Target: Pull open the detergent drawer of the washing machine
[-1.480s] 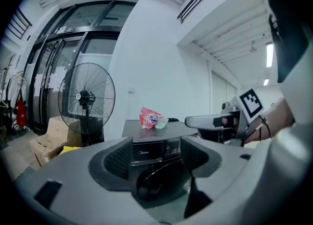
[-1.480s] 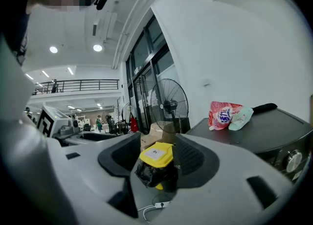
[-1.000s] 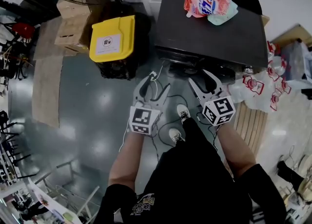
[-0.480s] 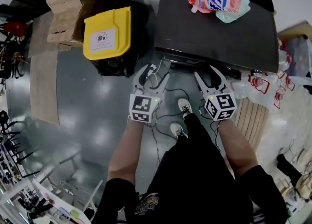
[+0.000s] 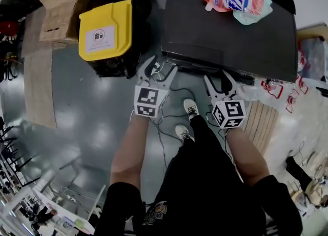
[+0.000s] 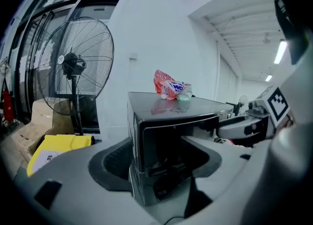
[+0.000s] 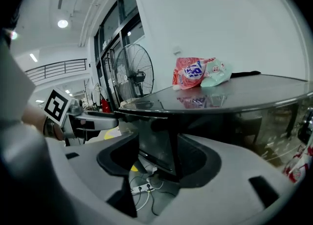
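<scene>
washing machine [image 5: 220, 35] | dark, glossy, boxy, upright | detergent drawer: not distinguishable on front edge

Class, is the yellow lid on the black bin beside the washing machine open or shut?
Shut: in the head view the yellow lid lies flat over the black bin, covering its top.

The head view looks steeply down on the washing machine [image 5: 225, 30], which the 2 gripper views also face, low and near.

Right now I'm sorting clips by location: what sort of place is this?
Probably a workshop or test hall, not a home laundry: a dark washing machine stands on bare grey floor near a yellow-lidded bin, cardboard boxes and a pedestal fan.
</scene>
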The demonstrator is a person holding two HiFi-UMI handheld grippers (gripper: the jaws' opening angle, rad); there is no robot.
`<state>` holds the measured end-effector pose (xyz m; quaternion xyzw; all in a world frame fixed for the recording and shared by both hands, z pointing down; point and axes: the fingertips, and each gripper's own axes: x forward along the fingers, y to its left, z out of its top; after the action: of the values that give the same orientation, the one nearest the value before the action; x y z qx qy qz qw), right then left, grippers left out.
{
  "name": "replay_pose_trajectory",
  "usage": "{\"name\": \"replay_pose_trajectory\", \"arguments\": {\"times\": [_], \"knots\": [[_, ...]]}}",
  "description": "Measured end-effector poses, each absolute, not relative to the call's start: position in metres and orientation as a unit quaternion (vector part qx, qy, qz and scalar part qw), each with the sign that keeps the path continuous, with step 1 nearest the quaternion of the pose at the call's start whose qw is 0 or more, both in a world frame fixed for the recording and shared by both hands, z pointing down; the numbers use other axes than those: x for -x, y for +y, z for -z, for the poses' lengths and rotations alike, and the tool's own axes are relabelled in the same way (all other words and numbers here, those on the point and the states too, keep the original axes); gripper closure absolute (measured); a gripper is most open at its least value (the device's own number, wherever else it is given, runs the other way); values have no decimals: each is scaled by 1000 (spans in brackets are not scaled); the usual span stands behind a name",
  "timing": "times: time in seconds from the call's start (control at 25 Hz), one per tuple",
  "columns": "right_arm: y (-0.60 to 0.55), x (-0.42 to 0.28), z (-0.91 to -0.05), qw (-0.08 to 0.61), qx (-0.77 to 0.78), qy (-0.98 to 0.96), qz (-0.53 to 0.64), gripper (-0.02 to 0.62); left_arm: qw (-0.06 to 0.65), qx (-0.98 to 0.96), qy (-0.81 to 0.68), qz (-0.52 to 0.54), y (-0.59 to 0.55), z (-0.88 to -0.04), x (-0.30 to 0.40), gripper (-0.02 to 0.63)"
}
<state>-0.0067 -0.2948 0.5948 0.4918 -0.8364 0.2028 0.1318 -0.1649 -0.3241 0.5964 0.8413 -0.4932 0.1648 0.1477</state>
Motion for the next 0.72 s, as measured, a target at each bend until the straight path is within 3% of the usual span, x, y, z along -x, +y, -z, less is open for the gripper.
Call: {"name": "replay_pose_trajectory", "arguments": {"times": [0.68, 0.72], "knots": [[-297, 9, -601, 135, -501, -831, -202, 390, 162, -842, -483, -175, -327, -613, 149, 334], [-297, 11, -602, 139, -499, -832, -197, 360, 167, -842, -483, -176, -326, -613, 148, 334]]}}
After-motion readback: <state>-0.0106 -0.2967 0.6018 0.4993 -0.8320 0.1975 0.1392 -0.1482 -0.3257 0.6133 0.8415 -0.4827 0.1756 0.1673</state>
